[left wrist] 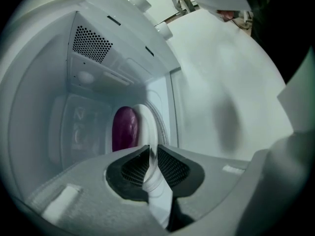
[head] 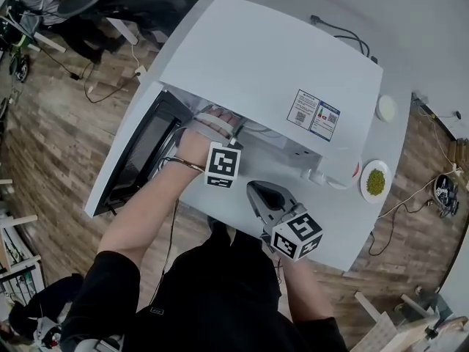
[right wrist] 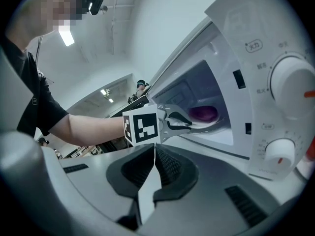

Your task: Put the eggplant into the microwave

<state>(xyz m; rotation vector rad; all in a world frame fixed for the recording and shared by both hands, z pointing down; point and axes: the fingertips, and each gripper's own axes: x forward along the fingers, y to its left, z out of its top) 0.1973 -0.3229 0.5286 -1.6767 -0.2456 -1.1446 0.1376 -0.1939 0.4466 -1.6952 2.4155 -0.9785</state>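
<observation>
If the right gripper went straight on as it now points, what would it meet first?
Likely the marker cube of the left gripper, directly ahead, before the microwave; depth is unclear.

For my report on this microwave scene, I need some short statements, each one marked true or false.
1. The microwave door is open. True.
2. The eggplant lies on a white plate inside the microwave. True.
3. The right gripper holds the plate. False: its jaws are together and empty; the plate's rim is between the left gripper's jaws.
4. The dish of green food is inside the microwave. False: it stands on the table beside it.
</observation>
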